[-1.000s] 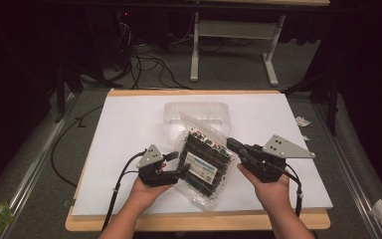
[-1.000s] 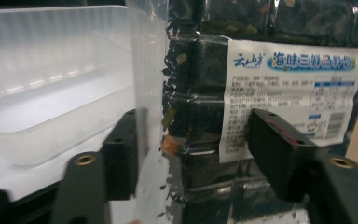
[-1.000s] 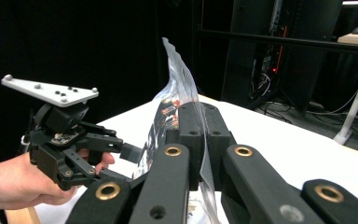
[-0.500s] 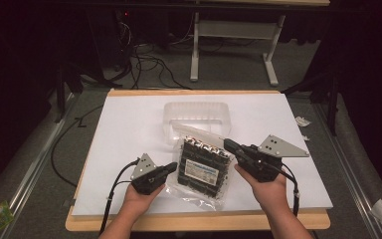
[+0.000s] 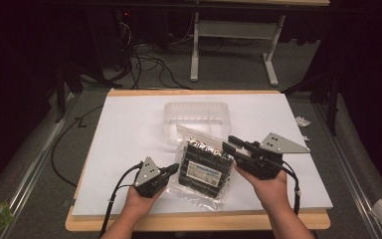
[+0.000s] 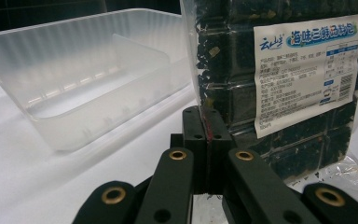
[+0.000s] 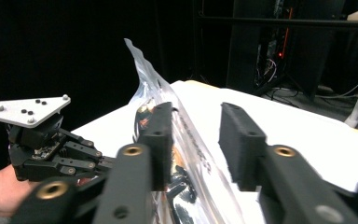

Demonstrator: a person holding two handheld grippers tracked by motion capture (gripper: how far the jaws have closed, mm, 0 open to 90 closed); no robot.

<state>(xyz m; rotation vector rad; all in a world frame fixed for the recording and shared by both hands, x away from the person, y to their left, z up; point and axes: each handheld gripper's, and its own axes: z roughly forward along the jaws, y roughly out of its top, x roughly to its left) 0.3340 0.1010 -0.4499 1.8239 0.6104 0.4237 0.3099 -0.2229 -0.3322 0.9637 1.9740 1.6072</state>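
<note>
A clear plastic bag of dark packets with a white printed label lies at the table's front middle. My left gripper is at its left edge; in the left gripper view the jaws are closed together on the edge of the bag, which rises in front of them. My right gripper is at the bag's right upper edge. It stands open, and the bag's clear film runs up between its jaws, against the left one.
A translucent plastic container with a divider sits just behind the bag. A white sheet covers the wooden table. Cables, a desk frame and dark floor lie beyond the far edge.
My left gripper has drawn back toward the front edge and closed in on the bag's left edge. The bag has settled lower and flatter. The right gripper has barely moved.
</note>
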